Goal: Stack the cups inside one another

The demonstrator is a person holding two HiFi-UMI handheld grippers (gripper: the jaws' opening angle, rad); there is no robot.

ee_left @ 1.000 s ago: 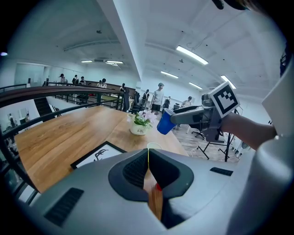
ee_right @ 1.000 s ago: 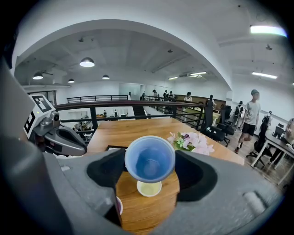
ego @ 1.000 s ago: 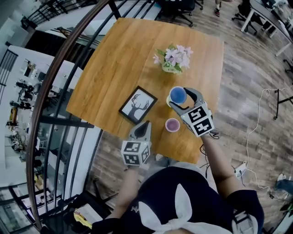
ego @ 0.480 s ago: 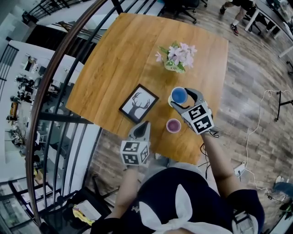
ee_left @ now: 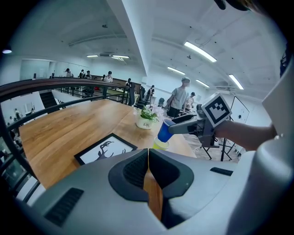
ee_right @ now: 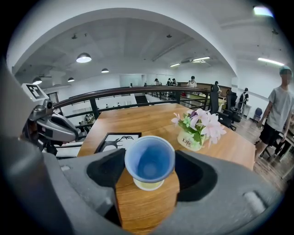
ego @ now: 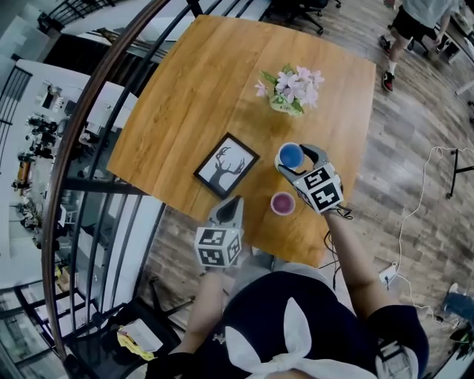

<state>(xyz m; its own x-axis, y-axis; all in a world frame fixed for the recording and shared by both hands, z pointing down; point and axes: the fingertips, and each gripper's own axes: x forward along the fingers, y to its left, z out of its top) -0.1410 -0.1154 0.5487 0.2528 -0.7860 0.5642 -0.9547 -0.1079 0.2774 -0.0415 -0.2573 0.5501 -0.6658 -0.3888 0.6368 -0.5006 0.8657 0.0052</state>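
- Wooden table [ego: 200, 89] fills the upper middle of the head view, with plank floor [ego: 415, 148] to its right and a dark curved railing [ego: 81, 141] to its left.
- Right gripper [ego: 298, 158], right of centre in the head view, has its jaws clamped on a blue cup [ee_right: 149, 161], one pad against each side of the cup.
- Seen from the left gripper view, the blue cup hangs tilted above the table, its mouth leaning toward the right of the frame.
- Just under it stands a second cup [ego: 282, 202], upright on the table near the front edge. Its inside looks purple from above and its outside pale yellow-green from the side. Whether the blue cup's base touches its rim I cannot tell.
- Left gripper [ee_left: 148, 153] has its jaws pressed together with nothing between them. It sits at the table's near edge, lower left of the second cup and apart from it.
- A framed deer picture [ego: 226, 165] lies flat on the table, left of both cups and just beyond the left gripper's tips.
- A white pot of pink flowers [ego: 289, 90] stands farther up the table, beyond the blue cup and well apart from it.
- Nothing stands between the blue cup and the second cup.
- Another person [ego: 415, 22] is on the floor at the upper right corner of the head view.
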